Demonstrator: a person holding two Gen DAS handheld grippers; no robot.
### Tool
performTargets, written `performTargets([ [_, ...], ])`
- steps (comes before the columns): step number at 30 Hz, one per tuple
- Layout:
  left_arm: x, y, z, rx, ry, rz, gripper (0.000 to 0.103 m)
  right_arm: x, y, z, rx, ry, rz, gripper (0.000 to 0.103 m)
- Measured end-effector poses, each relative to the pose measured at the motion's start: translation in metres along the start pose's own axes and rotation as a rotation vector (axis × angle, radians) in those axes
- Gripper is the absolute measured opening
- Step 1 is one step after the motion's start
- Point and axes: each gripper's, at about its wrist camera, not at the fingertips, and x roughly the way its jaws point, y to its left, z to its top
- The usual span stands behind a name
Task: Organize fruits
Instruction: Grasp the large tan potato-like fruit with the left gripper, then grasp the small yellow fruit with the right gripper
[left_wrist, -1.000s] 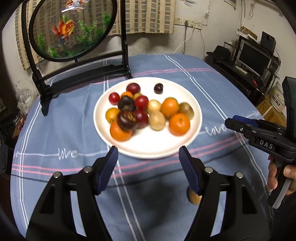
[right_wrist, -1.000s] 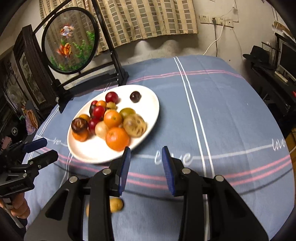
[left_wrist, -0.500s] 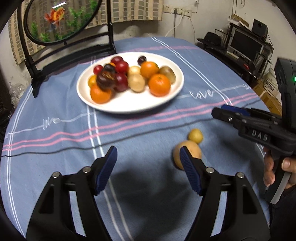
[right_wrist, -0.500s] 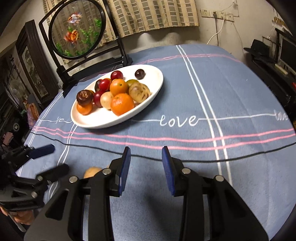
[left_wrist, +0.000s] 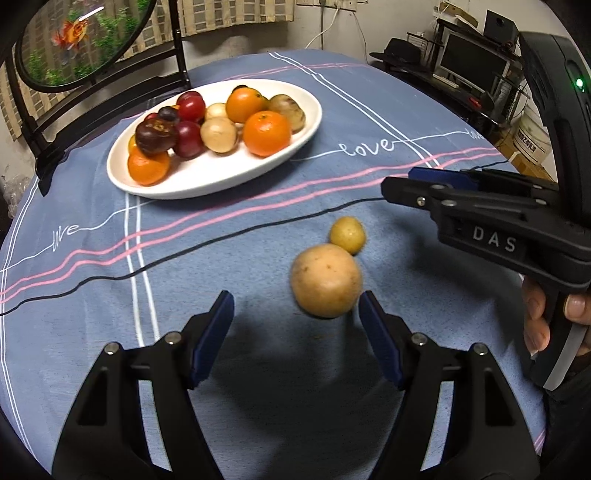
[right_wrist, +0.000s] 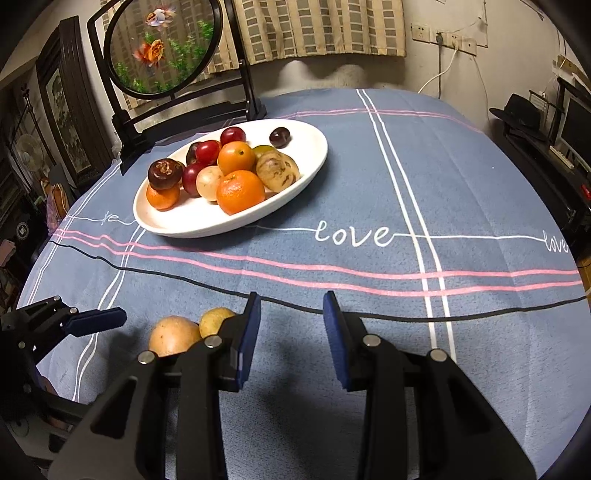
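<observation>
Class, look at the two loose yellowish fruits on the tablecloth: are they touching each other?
Cannot tell. In the left wrist view the small fruit meets the large fruit with no visible gap, but it may simply sit behind it.

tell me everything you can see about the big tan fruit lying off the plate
The big tan fruit is round and matte, its skin dotted with small brown specks. It lies on the blue tablecloth, off the white plate, with a smaller yellowish fruit right against its far side. The left gripper stands open just before it; its fingers are near but not gripping.
</observation>
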Motion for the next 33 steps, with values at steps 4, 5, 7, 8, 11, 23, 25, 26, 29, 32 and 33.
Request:
performTargets([
  [4,0.005,-0.004,0.004,-0.002,0.009,-0.006,0.072,0.002,0.001,0.0,-0.007,0.009,-0.011,0.036],
  [5,0.008,-0.005,0.005,-0.001,0.013,-0.008,0.072,0.002,0.002,-0.001,-0.009,0.011,-0.012,0.036],
  [7,0.014,-0.008,0.007,-0.002,0.023,-0.006,0.071,0.002,0.002,-0.001,-0.011,0.013,-0.01,0.036],
  [8,0.015,-0.008,0.007,-0.001,0.025,-0.005,0.068,0.002,0.003,-0.001,-0.013,0.014,-0.011,0.036],
  [11,0.023,-0.011,0.008,0.0,0.048,-0.015,0.058,0.003,0.004,-0.001,-0.018,0.018,-0.011,0.036],
  [23,0.005,0.004,0.0,0.008,-0.008,0.031,0.044,0.003,0.013,-0.003,-0.059,0.027,-0.002,0.036],
  [25,-0.002,0.017,-0.002,-0.021,-0.017,0.037,0.044,0.003,0.018,-0.004,-0.084,0.023,0.004,0.036],
  [26,-0.005,0.024,-0.003,-0.04,-0.022,0.037,0.044,0.003,0.021,-0.005,-0.099,0.02,0.007,0.036],
  [29,-0.011,0.042,-0.006,-0.094,-0.038,0.047,0.044,0.005,0.034,-0.008,-0.147,0.019,0.013,0.036],
  [32,-0.011,0.052,-0.007,-0.123,-0.043,0.041,0.044,0.008,0.047,-0.012,-0.195,0.01,0.019,0.038],
  [33,-0.011,0.053,-0.007,-0.126,-0.043,0.038,0.044,0.008,0.052,-0.014,-0.214,0.002,0.022,0.038],
])
